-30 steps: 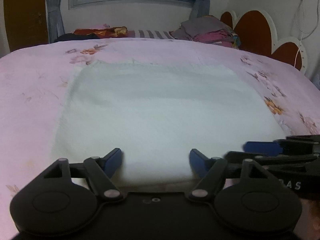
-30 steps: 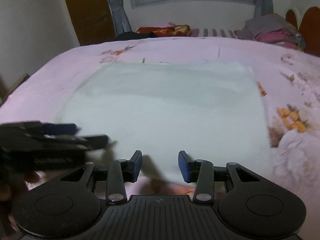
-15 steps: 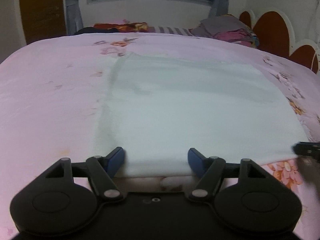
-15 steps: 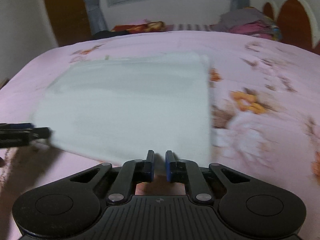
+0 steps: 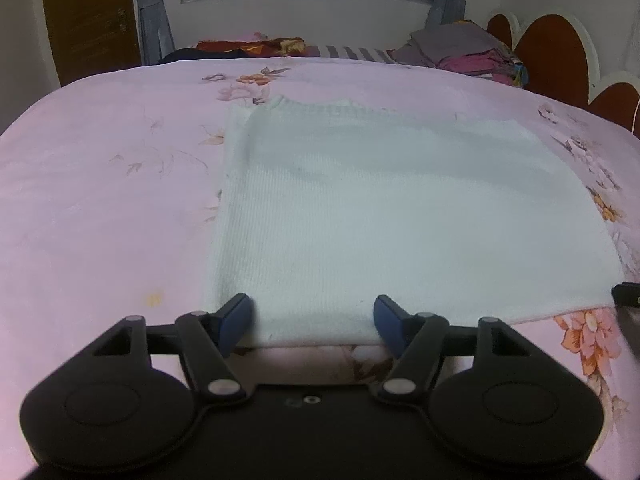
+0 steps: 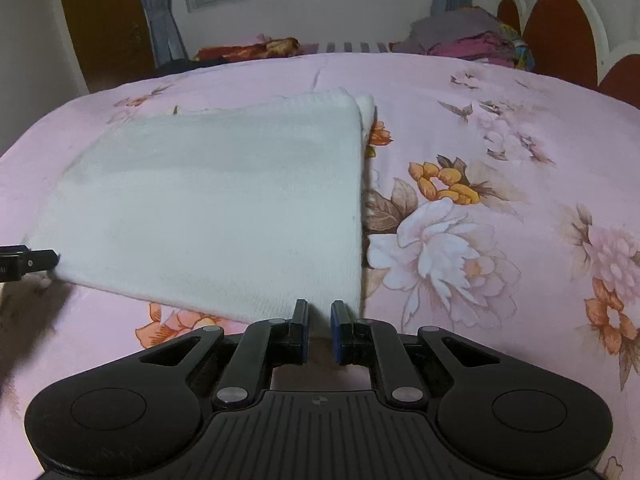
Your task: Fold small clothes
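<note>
Left wrist view, lower left of frame: left gripper (image 5: 312, 322) spread wide, blue fingertips (image 5: 236, 316) straddling the near-left corner of the white knit garment (image 5: 400, 216); nothing pinched, hem lying between the tips, probably lined up for a corner grab. Garment flat across centre frame on the pink floral bedspread (image 5: 100, 200), ribbed edge at the far end, already squared into a rectangle, so likely part-folded. Lower right edge of frame: sliver of the other tool at the garment's near-right corner.

Right wrist view, left edge: tip of the left tool touching or just beside the near-left corner. Centre-left: garment (image 6: 220, 208), second layer peeking out at the upper right corner, so doubled over. Bottom centre: right gripper (image 6: 319, 326) narrowed to a small gap at the near-right corner; cannot tell whether cloth is pinched. Symmetric corner placement suggests a lift-and-fold away toward the ribbed end. Upper right of frame: pile of clothes (image 6: 472, 40), headboard (image 6: 560, 36).
</note>
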